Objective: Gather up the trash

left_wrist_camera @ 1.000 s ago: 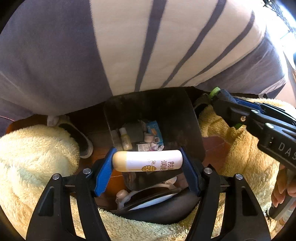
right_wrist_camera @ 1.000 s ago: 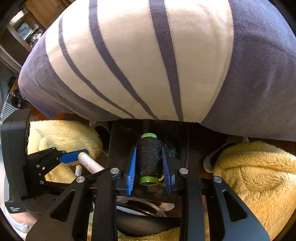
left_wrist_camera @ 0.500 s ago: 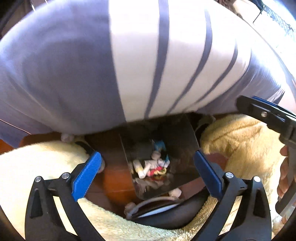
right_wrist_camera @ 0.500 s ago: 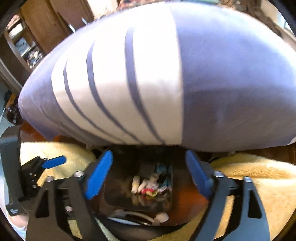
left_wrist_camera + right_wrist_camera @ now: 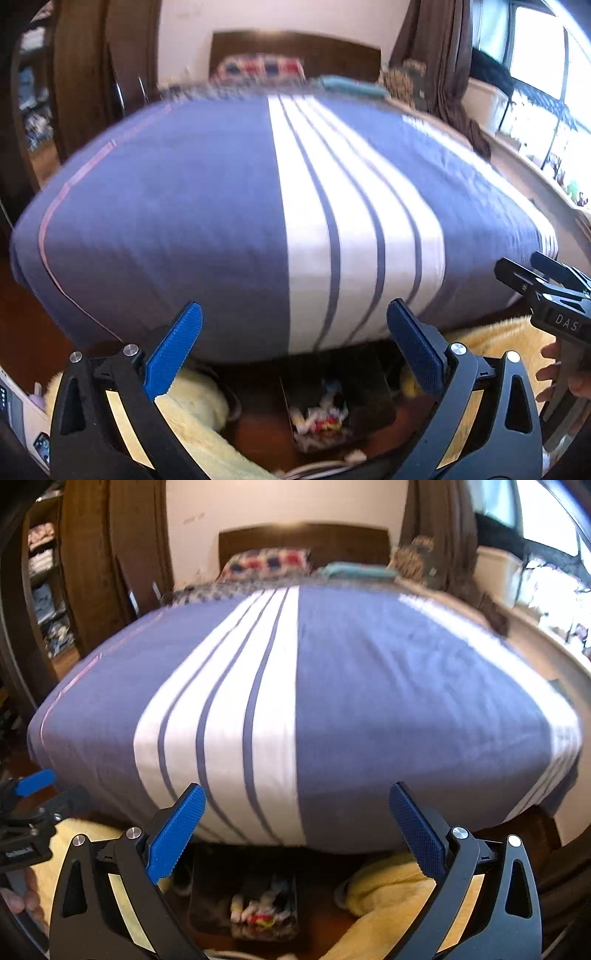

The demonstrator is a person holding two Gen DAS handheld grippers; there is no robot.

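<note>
A dark trash bin (image 5: 371, 397) stands on the floor below both grippers, with several small pieces of trash (image 5: 317, 417) lying inside. The right wrist view shows the same bin (image 5: 207, 901) and its trash (image 5: 262, 910). My left gripper (image 5: 294, 306) is open and empty, raised above the bin and facing the bed. My right gripper (image 5: 296, 787) has its jaws opening, with nothing between them. Each gripper also shows in the other's view: the right gripper (image 5: 554, 295) at the right edge, the left gripper (image 5: 29, 812) at the left edge.
A bed with a blue and white striped cover (image 5: 184, 221) fills the space ahead, its foot overhanging the bin. Fluffy yellow fabric (image 5: 195, 406) lies on both sides of the bin. A hand (image 5: 554, 373) holds the right gripper. Curtains and a window (image 5: 535, 55) are far right.
Both grippers let go of their loads, a white tube on the left and a spool of black thread on the right, and opened wide. Both rose and tilted up, bringing the bed top into view.
</note>
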